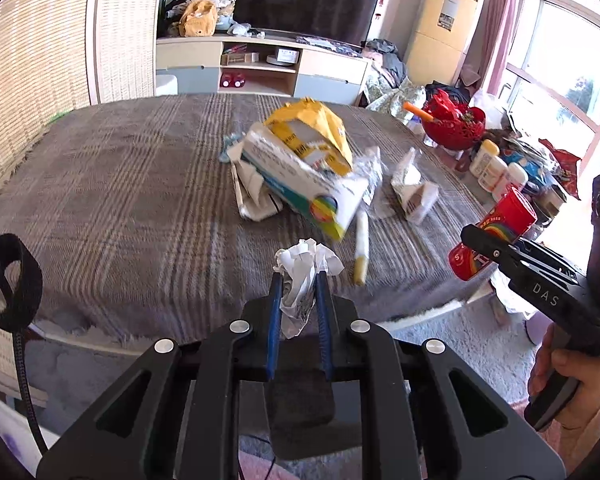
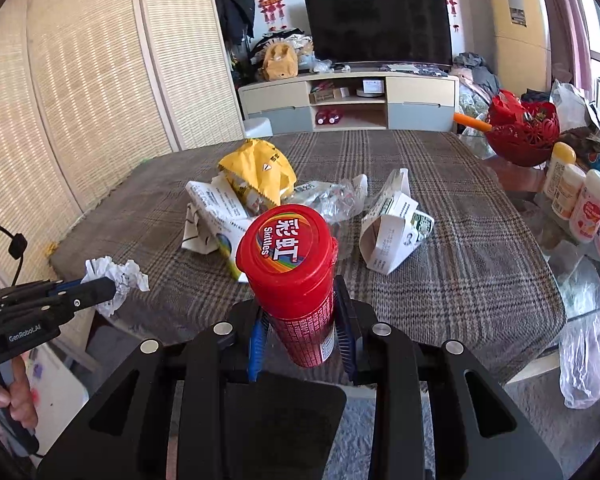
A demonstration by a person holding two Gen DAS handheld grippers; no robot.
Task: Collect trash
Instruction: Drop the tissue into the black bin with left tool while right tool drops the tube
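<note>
My left gripper (image 1: 299, 280) is shut on a crumpled white paper (image 1: 306, 262), held just above the near edge of the plaid-covered table (image 1: 120, 184). In the right wrist view that paper (image 2: 118, 276) and the left gripper (image 2: 102, 286) show at the left. My right gripper (image 2: 300, 308) is shut on a red Skittles jar (image 2: 288, 248), lifted off the table; the jar (image 1: 508, 216) also shows at the right of the left wrist view. On the cloth lie a yellow bag (image 1: 316, 128), a white carton (image 1: 308, 188), a folded paper box (image 2: 392, 236) and a white stick (image 1: 360, 248).
A red basket (image 2: 524, 128) and several small bottles (image 2: 576, 200) crowd the table's right side. A clear plastic bag (image 2: 584, 352) hangs off the near right corner. A TV stand (image 2: 348, 100) is behind the table, and woven screens (image 2: 80, 100) are to the left. A hand (image 1: 568, 384) holds the right gripper's handle.
</note>
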